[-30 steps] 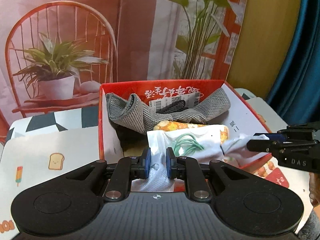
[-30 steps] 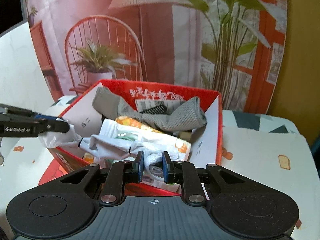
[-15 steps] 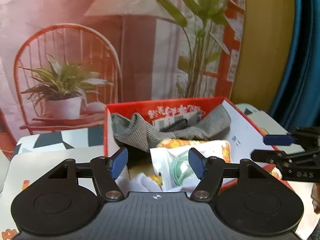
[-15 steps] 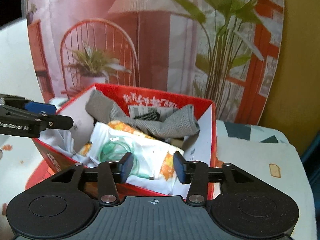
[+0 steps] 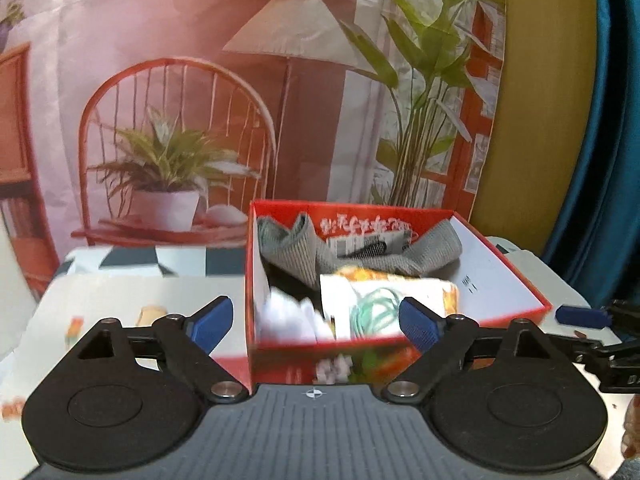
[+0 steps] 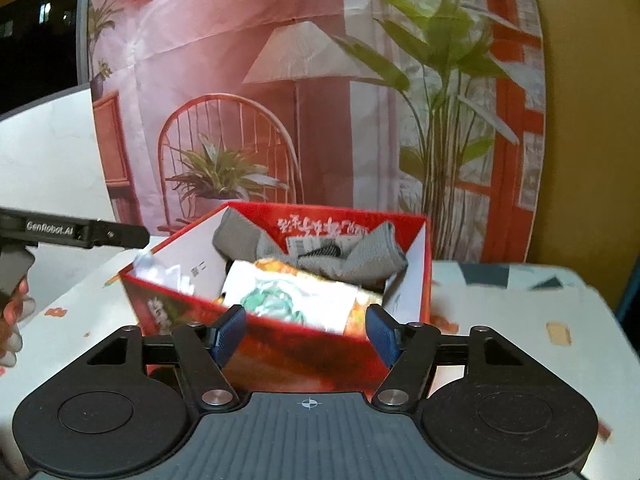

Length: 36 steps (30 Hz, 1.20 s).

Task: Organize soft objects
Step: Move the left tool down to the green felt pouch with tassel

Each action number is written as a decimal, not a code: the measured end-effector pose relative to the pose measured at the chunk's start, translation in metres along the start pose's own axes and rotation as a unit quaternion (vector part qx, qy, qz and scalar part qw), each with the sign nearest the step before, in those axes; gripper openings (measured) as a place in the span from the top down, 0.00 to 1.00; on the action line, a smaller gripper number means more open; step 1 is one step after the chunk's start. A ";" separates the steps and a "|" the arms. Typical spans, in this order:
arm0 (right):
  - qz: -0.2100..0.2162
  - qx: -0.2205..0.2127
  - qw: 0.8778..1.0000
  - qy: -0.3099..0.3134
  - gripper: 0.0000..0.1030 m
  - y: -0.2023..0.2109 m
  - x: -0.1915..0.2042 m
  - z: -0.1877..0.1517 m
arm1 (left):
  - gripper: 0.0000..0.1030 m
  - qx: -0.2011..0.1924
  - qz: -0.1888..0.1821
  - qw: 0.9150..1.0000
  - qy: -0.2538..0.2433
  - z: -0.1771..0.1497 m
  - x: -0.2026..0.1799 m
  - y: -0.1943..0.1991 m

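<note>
Left gripper (image 5: 316, 322) fingers spread wide, grasping nothing; right gripper (image 6: 307, 334) same, released, empty. Both hover at near wall of red box (image 6: 424, 240), box straight ahead of each. White printed cloth (image 5: 384, 300) lies inside box, near half, long axis left-right; grey knit cloth (image 5: 304, 252) draped behind it at far wall. Neither gripper clearly nearer. Box stands on surface (image 6: 520, 300).

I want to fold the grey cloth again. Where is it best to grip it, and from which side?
Probably grip the grey cloth at its raised end lying high against the right wall of the red box. Come from above with the right tongs, open now; that end stands free, while the printed white cloth lies before its middle.
</note>
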State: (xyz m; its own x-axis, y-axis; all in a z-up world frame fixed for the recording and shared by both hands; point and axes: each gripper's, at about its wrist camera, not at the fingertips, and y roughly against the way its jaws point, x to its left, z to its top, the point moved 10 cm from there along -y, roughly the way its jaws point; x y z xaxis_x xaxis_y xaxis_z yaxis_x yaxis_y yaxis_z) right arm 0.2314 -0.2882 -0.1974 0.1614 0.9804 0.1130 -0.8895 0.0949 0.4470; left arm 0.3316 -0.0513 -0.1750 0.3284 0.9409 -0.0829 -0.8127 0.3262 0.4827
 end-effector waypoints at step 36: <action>0.064 0.131 0.988 0.055 0.33 -0.021 0.061 -0.115 | 0.11 0.145 -0.004 0.985 0.090 -0.136 0.013 -0.004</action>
State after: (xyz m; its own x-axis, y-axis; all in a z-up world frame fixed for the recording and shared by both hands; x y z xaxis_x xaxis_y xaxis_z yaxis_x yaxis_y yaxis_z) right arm 0.2110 -0.2103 -0.3019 -0.0054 0.9956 0.0935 -0.7567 -0.0652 0.6505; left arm 0.2733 -0.0275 -0.2965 0.2225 0.9475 -0.2298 -0.6305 0.3196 0.7073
